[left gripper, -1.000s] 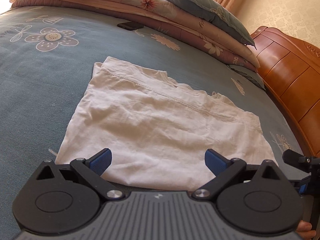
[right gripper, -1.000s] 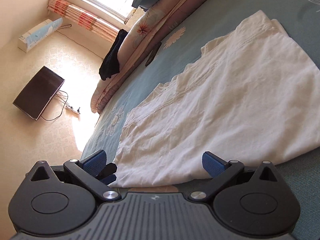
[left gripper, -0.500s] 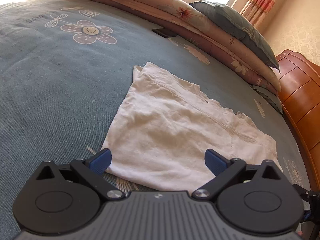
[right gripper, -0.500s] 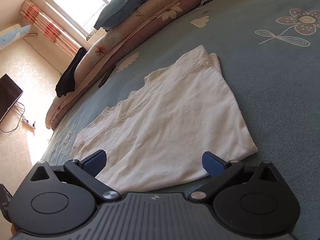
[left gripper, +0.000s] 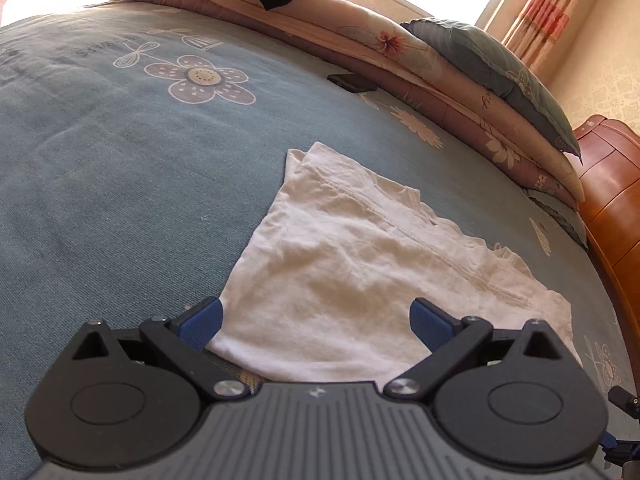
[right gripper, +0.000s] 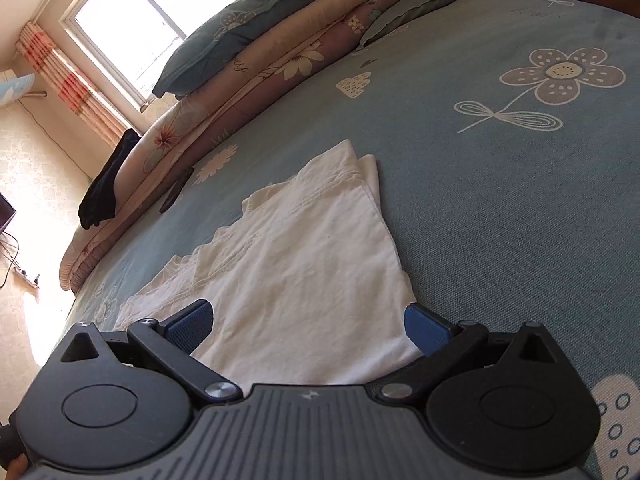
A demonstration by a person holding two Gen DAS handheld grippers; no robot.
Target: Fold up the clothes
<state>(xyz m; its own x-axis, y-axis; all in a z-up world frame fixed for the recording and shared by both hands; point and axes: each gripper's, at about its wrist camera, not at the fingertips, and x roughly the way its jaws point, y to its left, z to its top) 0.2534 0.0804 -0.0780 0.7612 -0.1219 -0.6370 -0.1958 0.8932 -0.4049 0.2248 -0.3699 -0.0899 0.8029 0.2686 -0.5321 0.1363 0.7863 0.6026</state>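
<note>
The left gripper [left gripper: 316, 322] has its jaws spread wide with nothing between them. The near left corner of the white garment [left gripper: 360, 280] lies just beside the left blue pad [left gripper: 202, 320], and the near hem runs across the gap to the right pad. Outward from the left jaw the blue bedspread [left gripper: 100, 200] is bare and open — ahead of the jaws the cloth narrows to a far corner. Beyond it a dark phone [left gripper: 352, 82] lies by the rolled quilts [left gripper: 360, 48]. To the right of the right jaw the wooden bed frame [left gripper: 612, 200] closes off the room.

The right gripper [right gripper: 308, 326] is also wide open and empty. The garment [right gripper: 304, 280] fills the gap, and its right edge ends at the right pad [right gripper: 426, 328] — past that jaw there is only open bedspread [right gripper: 520, 220].

Only the right wrist view shows the window [right gripper: 132, 28] and floor; only the left wrist view shows the bed frame.

Compared with half a second ago, both grippers sit lower and nearer the hem, and each has shifted toward its own corner of the cloth.
</note>
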